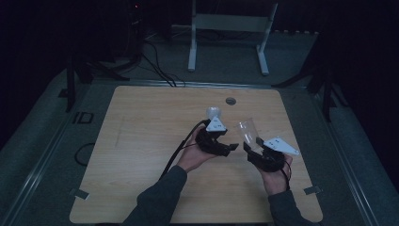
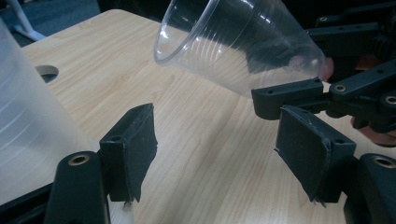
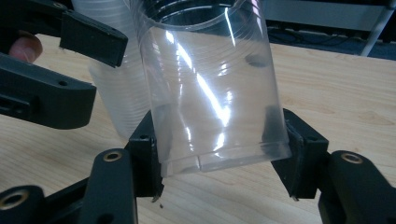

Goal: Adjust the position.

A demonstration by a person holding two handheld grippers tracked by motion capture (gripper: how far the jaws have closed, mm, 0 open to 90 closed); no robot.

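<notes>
Clear plastic cup point(image 3: 212, 88): clamped by right gripper point(image 3: 224, 158); left gripper point(image 2: 224, 149) released, empty. Risk: thin wall could buckle, slip.

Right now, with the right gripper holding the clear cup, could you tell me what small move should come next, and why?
Probably lower the clear cup and stand it upright on the table. The right gripper clamps it near its base, tilted in the air with nothing under it. The left gripper has its jaws apart with nothing between them, beside the stack of cups, so the clear cup seems freshly separated.
</notes>
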